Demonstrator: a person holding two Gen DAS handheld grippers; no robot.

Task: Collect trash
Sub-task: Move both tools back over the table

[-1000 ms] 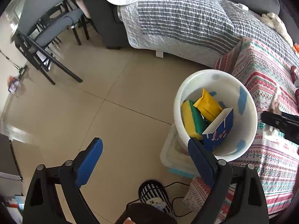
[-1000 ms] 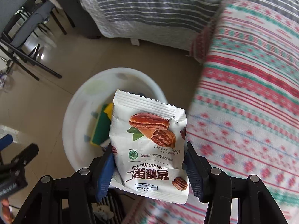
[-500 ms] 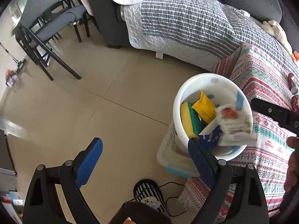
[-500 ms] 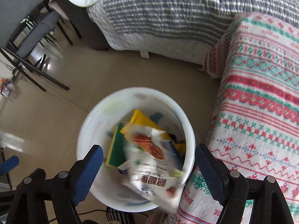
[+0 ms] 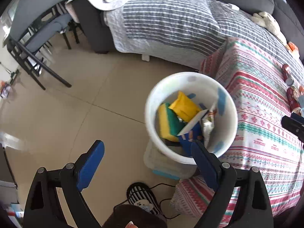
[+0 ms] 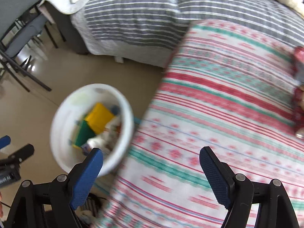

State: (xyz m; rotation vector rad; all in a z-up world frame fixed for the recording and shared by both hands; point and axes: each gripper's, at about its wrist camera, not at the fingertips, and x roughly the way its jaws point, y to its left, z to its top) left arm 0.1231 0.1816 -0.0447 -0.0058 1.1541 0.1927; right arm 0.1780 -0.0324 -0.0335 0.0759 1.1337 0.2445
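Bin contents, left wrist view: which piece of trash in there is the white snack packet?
The crumpled white packet standing on edge at the right side of the white bin, beside the blue carton. The other pieces are a yellow bag and a yellow-green sponge.

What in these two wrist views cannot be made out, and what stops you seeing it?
- Red items on the patterned cloth, right wrist view: motion blur and the frame edge hide what they are.
- Bottom of the white bin, left wrist view: covered by the trash inside.
- Snack packet: print too small to read.
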